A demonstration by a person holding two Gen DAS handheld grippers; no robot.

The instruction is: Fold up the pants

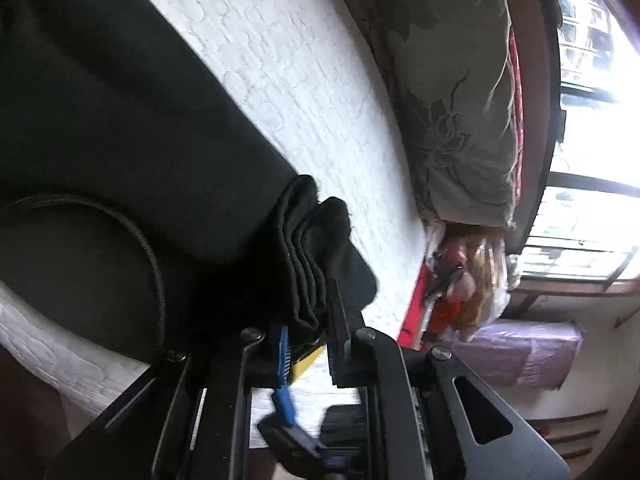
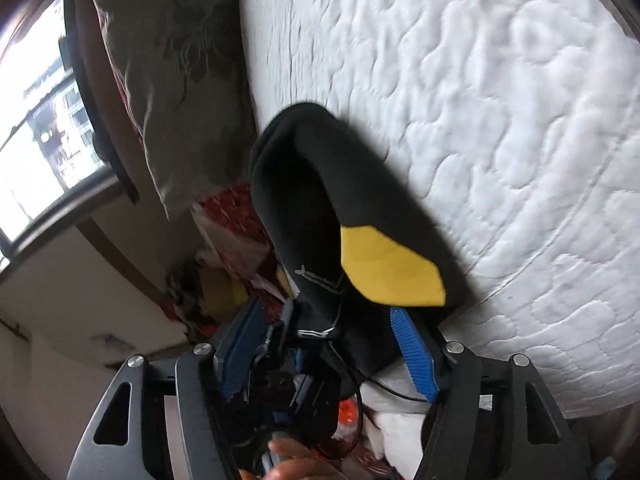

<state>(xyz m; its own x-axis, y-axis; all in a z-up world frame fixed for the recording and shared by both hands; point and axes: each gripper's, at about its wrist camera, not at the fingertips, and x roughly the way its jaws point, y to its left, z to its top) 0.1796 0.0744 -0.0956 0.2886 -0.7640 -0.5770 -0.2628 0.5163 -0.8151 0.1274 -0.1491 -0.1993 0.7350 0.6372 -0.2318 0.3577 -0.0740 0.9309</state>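
Daylight floods in through the window (image 1: 592, 128), which is blown out to white glare in both views; the white mattress (image 2: 500, 120) is bright, while the black pants (image 1: 100, 120) lose detail in shadow; fisheye bending curves the edges, dark corners vignette, and motion blur softens the clutter beside the bed.

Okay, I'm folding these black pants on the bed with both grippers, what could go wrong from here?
The left gripper pinches only a bunched edge of the pants, so layers may slip out. The right gripper has its jaws apart around the fabric, so that end may drop. The cable lying on the pants could get folded in.
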